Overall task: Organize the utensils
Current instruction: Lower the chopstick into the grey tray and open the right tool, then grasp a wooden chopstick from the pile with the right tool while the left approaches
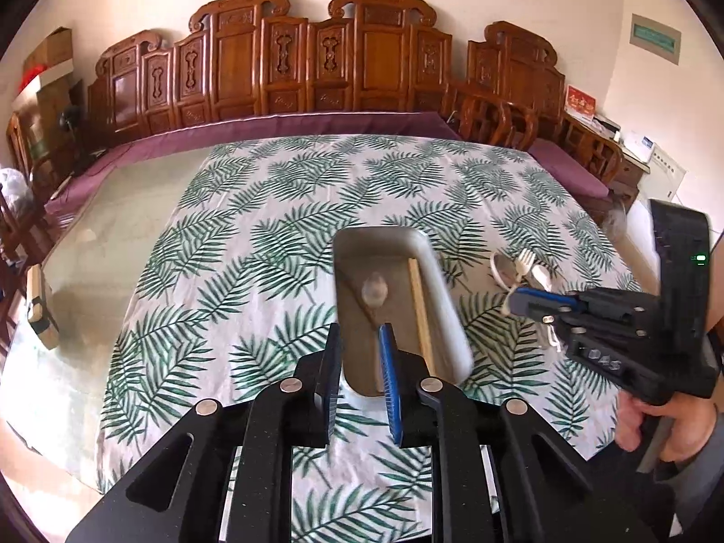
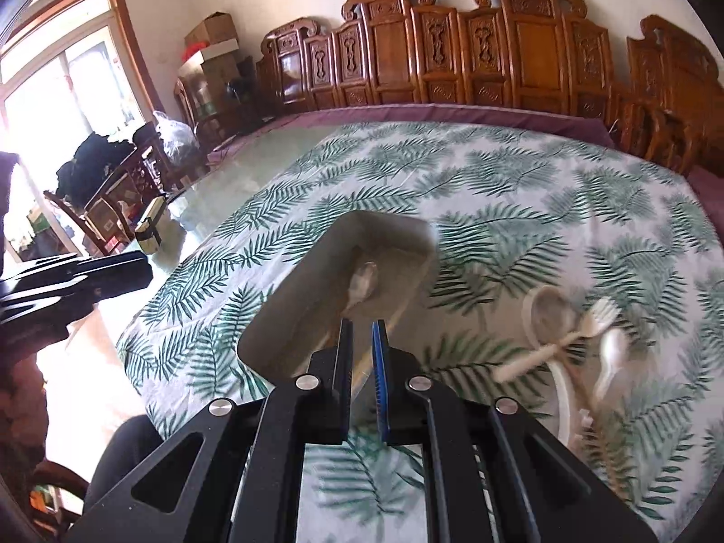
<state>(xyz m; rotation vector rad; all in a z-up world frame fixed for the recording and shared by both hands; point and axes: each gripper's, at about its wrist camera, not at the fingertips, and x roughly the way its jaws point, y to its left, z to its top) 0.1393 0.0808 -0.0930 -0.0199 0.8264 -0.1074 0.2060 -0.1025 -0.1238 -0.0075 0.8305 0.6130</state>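
My left claw (image 1: 359, 380) hangs slack and empty over the near end of the tray (image 1: 445, 298); my right claw (image 2: 362, 371) is nearly clenched, grasping nothing. In the tray lie a spoon (image 1: 374, 292) and chopsticks (image 1: 421, 312). Still loose on the desk (image 1: 253, 235) to the right: a fork (image 2: 583, 326) and white spoons (image 2: 608, 362). Only the left view shows the chopsticks.

The near end of the grey tray (image 1: 445, 312) is hidden behind the left gripper (image 1: 362, 339) at six o'clock. In the right wrist view, motion blur smears the white utensils (image 2: 583, 330) at four o'clock; their handles overlap, so their count cannot be told.
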